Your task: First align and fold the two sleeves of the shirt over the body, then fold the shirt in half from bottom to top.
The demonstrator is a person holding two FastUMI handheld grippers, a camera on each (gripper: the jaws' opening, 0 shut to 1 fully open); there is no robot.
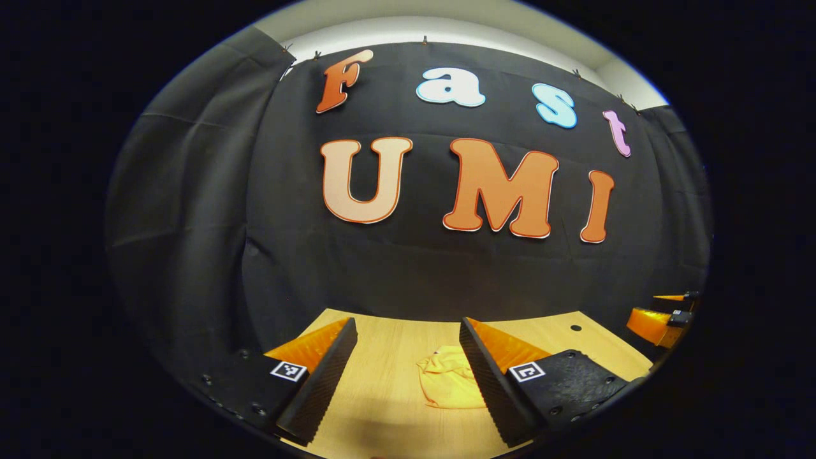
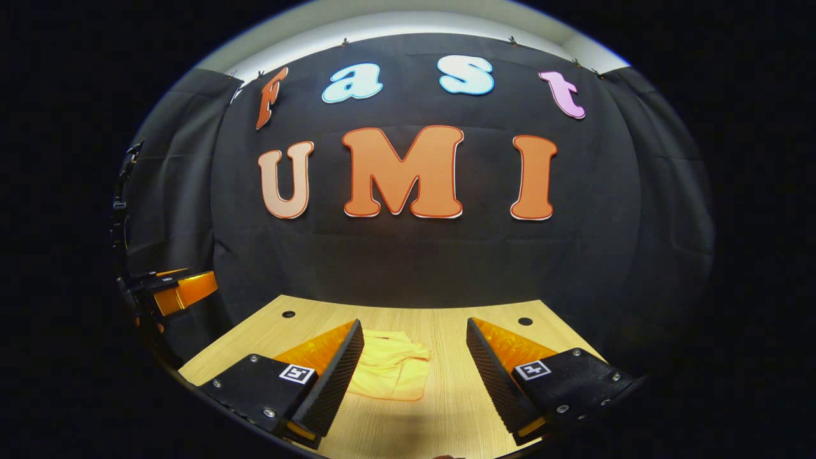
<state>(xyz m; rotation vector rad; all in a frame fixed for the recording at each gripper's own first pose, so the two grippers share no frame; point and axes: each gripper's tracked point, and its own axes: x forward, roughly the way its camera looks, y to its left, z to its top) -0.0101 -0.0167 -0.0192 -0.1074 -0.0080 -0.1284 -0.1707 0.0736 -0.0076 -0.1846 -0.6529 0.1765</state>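
shirt [image 1: 449, 377] crumpled on table [image 1: 389, 357] | left claw [image 1: 408, 344] apart | right claw [image 2: 414, 347] apart

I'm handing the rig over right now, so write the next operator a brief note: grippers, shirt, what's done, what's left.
Left gripper: open, holding nothing, raised above the table.
Right gripper: open, holding nothing, also above the table.
Shirt: yellow, lying in a compact bundle on the wooden table, ahead of both grippers; in the left gripper view it sits toward the right finger.
Done: cannot tell whether the bundle is a finished fold or just crumpled.
Left: check the shirt first. If it is not folded, spread it, fold both sleeves over the body, then fold bottom to top.
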